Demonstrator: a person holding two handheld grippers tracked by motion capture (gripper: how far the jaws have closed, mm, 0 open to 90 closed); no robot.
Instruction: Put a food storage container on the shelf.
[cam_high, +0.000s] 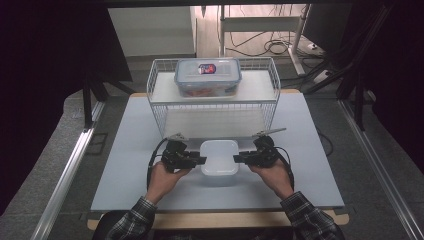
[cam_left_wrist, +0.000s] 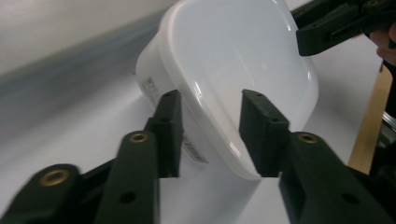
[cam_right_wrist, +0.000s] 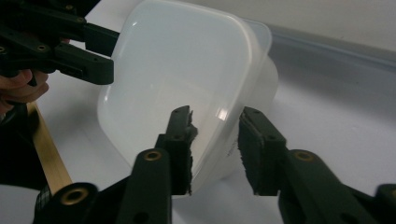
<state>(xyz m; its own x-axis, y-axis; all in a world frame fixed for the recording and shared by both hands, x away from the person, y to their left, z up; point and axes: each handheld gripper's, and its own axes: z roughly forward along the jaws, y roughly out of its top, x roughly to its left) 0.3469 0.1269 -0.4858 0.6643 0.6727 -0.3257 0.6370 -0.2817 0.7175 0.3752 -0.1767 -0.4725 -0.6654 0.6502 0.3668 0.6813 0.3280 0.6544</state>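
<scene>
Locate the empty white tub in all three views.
High view: tub low centre on the table, between the two claws, in front of the wire rack.
Left gripper view: upper centre, its rim between that claw's jaws.
Right gripper view: centre, its rim between that claw's jaws.
Shared landmark: the table's wooden front edge, beside the tub in both gripper views.

My two tools, the left tool and the right tool, are black with brass-coloured rivets. Between them is a milky-white translucent plastic tub on my pale blue-grey desk. My sleeves are dark plaid. The white wire basket rack carries a clear lidded box with red contents.
</scene>
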